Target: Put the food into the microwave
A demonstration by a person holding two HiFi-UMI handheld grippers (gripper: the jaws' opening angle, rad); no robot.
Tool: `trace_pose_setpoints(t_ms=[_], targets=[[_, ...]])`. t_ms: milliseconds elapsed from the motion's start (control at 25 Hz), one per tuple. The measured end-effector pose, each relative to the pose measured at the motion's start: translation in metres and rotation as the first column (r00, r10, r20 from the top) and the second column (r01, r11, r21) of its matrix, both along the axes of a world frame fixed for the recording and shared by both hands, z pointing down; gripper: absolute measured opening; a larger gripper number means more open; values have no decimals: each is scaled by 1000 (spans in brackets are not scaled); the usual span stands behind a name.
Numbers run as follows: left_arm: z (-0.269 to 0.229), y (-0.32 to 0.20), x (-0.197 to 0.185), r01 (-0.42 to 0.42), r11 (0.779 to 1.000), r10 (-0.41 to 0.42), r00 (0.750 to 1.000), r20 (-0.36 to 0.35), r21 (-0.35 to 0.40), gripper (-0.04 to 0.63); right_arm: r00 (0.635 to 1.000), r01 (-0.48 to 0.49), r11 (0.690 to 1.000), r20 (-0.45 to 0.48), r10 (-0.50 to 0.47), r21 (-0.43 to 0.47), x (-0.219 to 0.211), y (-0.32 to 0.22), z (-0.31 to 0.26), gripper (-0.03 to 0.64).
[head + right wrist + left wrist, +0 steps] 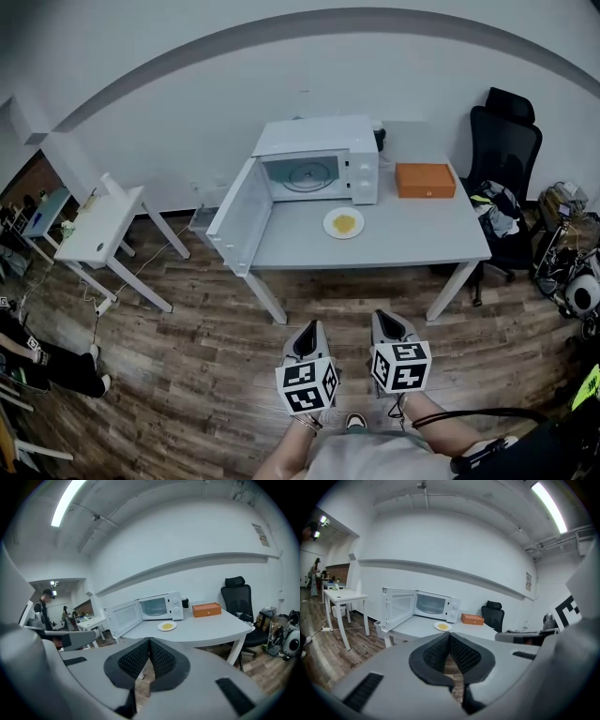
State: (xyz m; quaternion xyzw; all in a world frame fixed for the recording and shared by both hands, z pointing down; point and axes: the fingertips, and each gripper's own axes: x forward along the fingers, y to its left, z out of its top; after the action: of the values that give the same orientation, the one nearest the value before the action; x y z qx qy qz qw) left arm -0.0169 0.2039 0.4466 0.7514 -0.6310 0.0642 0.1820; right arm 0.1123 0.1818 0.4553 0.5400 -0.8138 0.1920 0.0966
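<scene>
Microwave (319, 169) door hangs open; in front of it a plate (343, 213) holds yellow food (344, 224). Left hand-held gripper (449, 637) and right hand-held gripper (149, 641): jaws together, empty.

Facing bare wood floor (216, 375) up to the near edge of the table (412, 239). Leaving the microwave (364, 169) cavity open toward the near side, with the door (242, 217) standing out past the table's near-left corner and walling off that side. Sitting near the cavity mouth, right of the door: the plate (344, 223), ringed by bare tabletop. Crowding the right: an orange box (425, 180) beside the microwave, an office chair (504, 150) beyond the table's end. Standing well apart at left: a small white table (98, 225).
</scene>
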Motion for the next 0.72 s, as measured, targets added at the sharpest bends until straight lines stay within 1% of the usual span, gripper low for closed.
trace_pose_setpoints(t_ms=[280,720], targets=[[5,-17,1,19,1000,-19,1000,-6,-13,2,1000,24,1000,3,-24,-4,0,-21,3,15],[8,-30,10,25,999,-25,1000,5,-31,2,999,29,999,18,-28,-16,9,-34,5,15]])
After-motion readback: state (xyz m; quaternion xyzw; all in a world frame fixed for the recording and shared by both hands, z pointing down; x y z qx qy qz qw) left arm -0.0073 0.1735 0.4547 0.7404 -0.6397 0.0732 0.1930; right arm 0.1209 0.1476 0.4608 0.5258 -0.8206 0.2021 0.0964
